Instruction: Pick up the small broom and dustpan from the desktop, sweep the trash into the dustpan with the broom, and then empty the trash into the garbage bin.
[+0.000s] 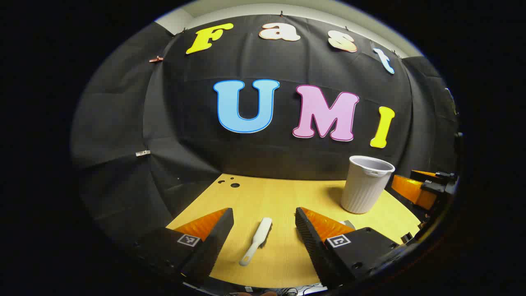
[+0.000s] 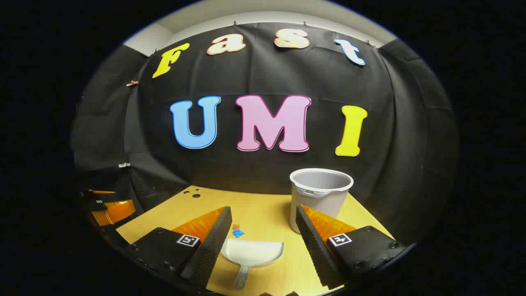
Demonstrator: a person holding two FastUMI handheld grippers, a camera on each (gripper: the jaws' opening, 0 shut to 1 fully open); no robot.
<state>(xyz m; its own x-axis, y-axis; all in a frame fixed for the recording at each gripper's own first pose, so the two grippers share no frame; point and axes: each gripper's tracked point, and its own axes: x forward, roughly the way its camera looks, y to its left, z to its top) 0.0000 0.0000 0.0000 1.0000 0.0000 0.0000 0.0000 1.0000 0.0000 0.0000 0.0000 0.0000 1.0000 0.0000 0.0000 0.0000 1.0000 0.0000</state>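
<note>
A: Pale wood, that desktop, running across the lower half of the left gripper view. What lies on it?

B: A white broom lies flat at bottom centre, between the spread fingers of the left gripper, handle toward the camera. The gripper stands wide, touching nothing.

A: And the bin?

B: The white ribbed garbage bin stands upright at centre right, with the other gripper showing at the far right edge.

A: What about the right gripper view?

B: The right gripper is also wide, holding nothing. A white dustpan sits flat at bottom centre between its fingers, handle toward the camera. Small blue and orange trash lies just beyond the pan's upper left corner. The bin rises at centre right, partly behind the right-hand finger.
</note>
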